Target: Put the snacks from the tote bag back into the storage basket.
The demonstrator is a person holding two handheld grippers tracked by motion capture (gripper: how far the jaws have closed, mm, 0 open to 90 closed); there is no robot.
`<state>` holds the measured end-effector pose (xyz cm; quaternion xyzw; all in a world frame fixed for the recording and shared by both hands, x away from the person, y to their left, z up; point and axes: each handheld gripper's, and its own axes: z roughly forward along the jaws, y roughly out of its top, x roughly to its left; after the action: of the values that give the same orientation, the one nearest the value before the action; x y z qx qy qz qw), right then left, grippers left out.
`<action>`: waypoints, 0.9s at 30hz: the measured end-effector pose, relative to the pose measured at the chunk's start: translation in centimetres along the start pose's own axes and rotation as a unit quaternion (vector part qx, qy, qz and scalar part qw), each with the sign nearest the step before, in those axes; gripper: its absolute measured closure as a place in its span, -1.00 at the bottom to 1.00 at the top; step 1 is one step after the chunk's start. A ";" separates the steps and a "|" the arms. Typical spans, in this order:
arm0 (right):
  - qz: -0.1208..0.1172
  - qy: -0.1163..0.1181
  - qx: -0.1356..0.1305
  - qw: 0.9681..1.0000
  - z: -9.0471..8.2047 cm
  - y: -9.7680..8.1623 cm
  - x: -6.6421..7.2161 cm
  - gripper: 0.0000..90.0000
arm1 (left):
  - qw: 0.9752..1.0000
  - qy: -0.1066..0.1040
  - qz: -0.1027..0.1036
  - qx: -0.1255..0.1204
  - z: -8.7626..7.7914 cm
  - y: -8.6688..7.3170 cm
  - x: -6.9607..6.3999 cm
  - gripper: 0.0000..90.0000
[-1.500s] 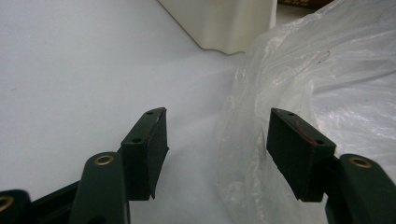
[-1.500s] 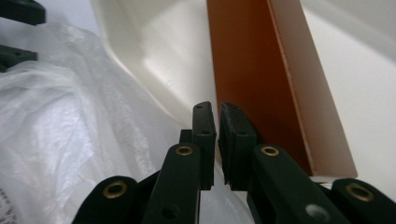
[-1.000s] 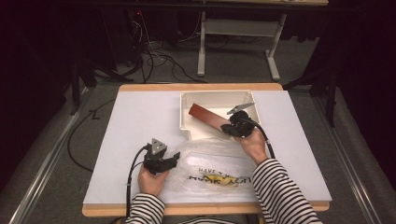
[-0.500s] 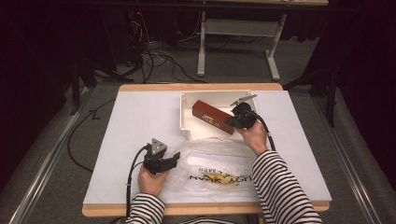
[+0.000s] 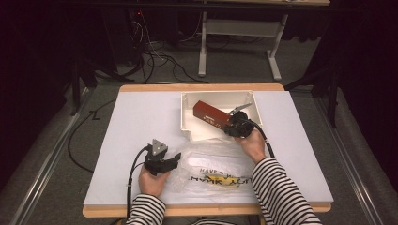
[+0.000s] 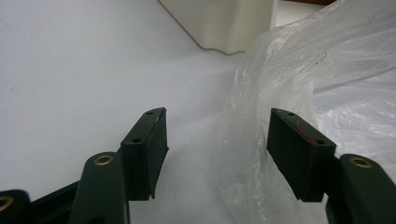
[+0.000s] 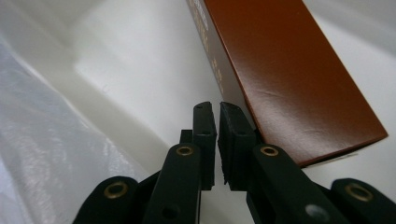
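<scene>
Your right tool [image 5: 233, 127] sits at the near end of the brown box [image 5: 211, 114], which lies inside the white tray [image 5: 187, 117]. In the right gripper view its jaws are almost together with nothing between them, and the brown box [image 7: 289, 79] lies just beside them, close against one jaw; whether it touches is hard to tell. So you are at the box but have no grip on it.

Your left tool [image 5: 162, 161] rests on the tabletop [image 5: 136, 122] at the edge of the clear plastic bag [image 5: 213, 164], which lies nearer to you than the tray. In the left gripper view its jaws stand wide apart, and a fold of the plastic bag [image 6: 280, 93] hangs between them, lying against one pad [image 6: 294, 144] but not pinched.

The step in hand looks like getting the box into the bag. Next, you would need to spread the right tool, straddle the box end and close on it, while the left tool pinches the bag's edge to hold the mouth open.
</scene>
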<state>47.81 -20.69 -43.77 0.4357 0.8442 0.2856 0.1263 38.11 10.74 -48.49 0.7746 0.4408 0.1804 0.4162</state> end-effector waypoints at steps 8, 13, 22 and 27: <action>0.017 -0.020 0.009 1.000 0.9 0.8 -0.9 0.91 | 1.000 0.000 0.001 0.001 0.0 0.0 0.0 -0.14; 0.029 -0.021 0.012 0.999 1.1 1.2 -1.2 0.91 | 1.000 0.001 0.001 -0.001 0.0 0.0 0.0 -0.14; 0.041 -0.025 0.004 0.999 1.2 2.2 -1.5 0.91 | 1.000 0.000 0.002 -0.004 -0.1 0.0 0.0 -0.14; 0.044 -0.027 0.012 0.999 1.4 2.3 -1.7 0.91 | 1.000 -0.002 0.002 -0.004 -0.1 0.0 0.0 -0.14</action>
<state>50.98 -20.49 -43.61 0.4814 0.8240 0.2686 0.1309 38.02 10.80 -48.45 0.7741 0.4380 0.1814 0.4195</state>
